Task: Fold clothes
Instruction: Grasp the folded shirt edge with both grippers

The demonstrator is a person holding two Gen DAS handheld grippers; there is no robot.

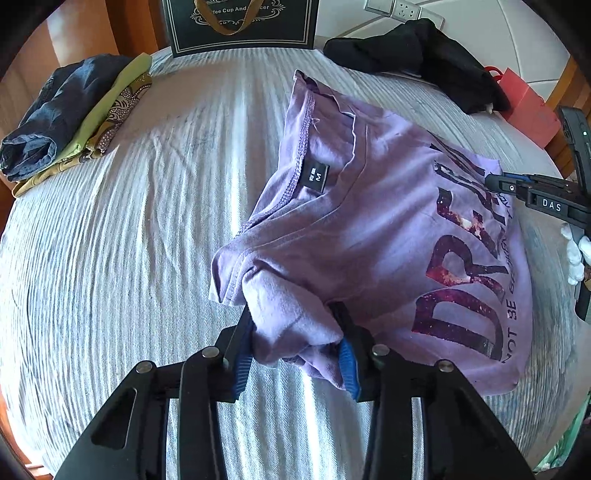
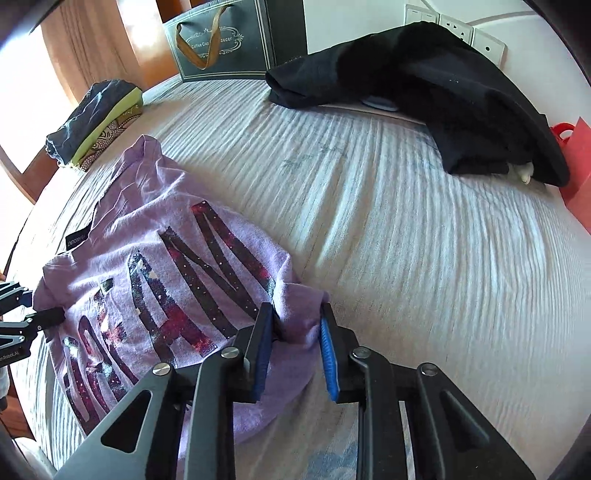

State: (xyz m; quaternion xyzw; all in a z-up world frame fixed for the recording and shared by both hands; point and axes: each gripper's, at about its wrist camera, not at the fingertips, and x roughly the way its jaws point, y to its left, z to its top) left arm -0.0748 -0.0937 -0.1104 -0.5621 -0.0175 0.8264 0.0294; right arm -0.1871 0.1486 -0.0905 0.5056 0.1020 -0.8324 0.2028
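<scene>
A purple T-shirt (image 1: 388, 229) with dark printed letters lies partly folded on the striped bed cover; it also shows in the right wrist view (image 2: 155, 280). My left gripper (image 1: 295, 332) is shut on a bunched sleeve end of the shirt. My right gripper (image 2: 299, 325) is shut on the shirt's other bunched corner; it also shows at the right edge of the left wrist view (image 1: 495, 182). The left gripper shows at the left edge of the right wrist view (image 2: 44, 317).
A stack of folded clothes (image 1: 66, 118) lies at the far left of the bed (image 1: 110, 258). A black garment (image 2: 436, 96) lies at the far right. A dark gift bag (image 1: 240, 26) stands at the head. A red bag (image 1: 532, 107) sits at the right edge.
</scene>
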